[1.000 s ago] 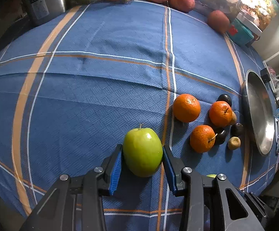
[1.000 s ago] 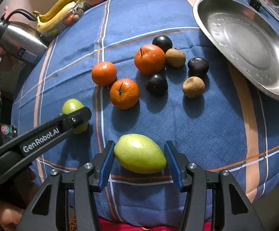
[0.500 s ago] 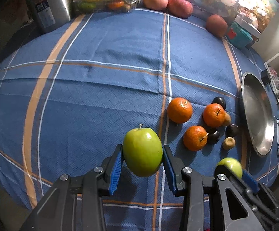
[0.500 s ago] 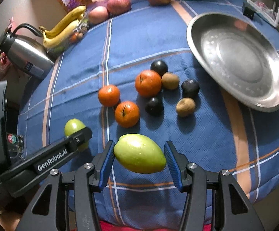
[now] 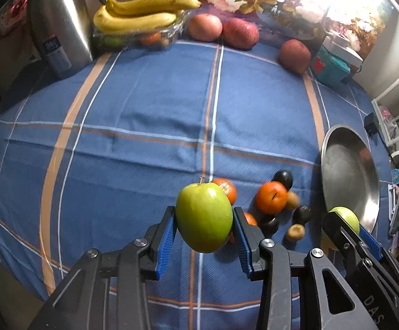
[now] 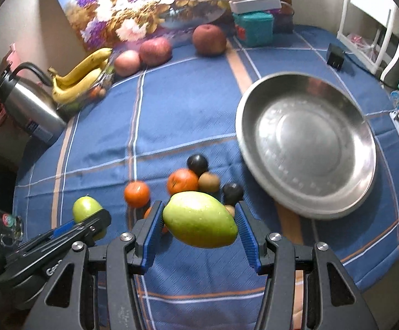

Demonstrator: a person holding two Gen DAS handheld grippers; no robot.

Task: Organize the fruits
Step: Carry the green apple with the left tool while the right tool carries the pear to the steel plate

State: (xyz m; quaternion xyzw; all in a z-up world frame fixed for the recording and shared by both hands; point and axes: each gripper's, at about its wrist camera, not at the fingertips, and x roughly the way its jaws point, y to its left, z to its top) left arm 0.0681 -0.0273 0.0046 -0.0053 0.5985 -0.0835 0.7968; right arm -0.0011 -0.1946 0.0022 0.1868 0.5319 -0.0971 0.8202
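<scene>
The left hand-held gripper (image 5: 204, 217) was clamped on a green apple (image 5: 203, 217), stem up, its blue pads pressed on the fruit's two flanks so the round body could not roll out. The right hand-held gripper (image 6: 199, 224) was closed on a second green fruit (image 6: 199, 223), held lengthwise between the pads; it looked more like a pear or an elongated apple, though the fisheye stretch made that hard to settle. Both fruits hung above the blue checked cloth of the desk (image 5: 150, 115), clear of its surface, which suited a carry rather than a placement.

Below and ahead lay the loose cluster: oranges (image 6: 182, 181), dark plums (image 6: 197, 164) and small brown kiwis (image 6: 208, 182), set close together near the steel basin (image 6: 358, 126). The basin held nothing, so it was probably the destination, and the right-hand fruit sat nearer to it. Bananas (image 5: 136, 19) and red apples (image 5: 240, 33) rested along the far edge beside a steel kettle (image 5: 59, 27), apart from the group being sorted.
</scene>
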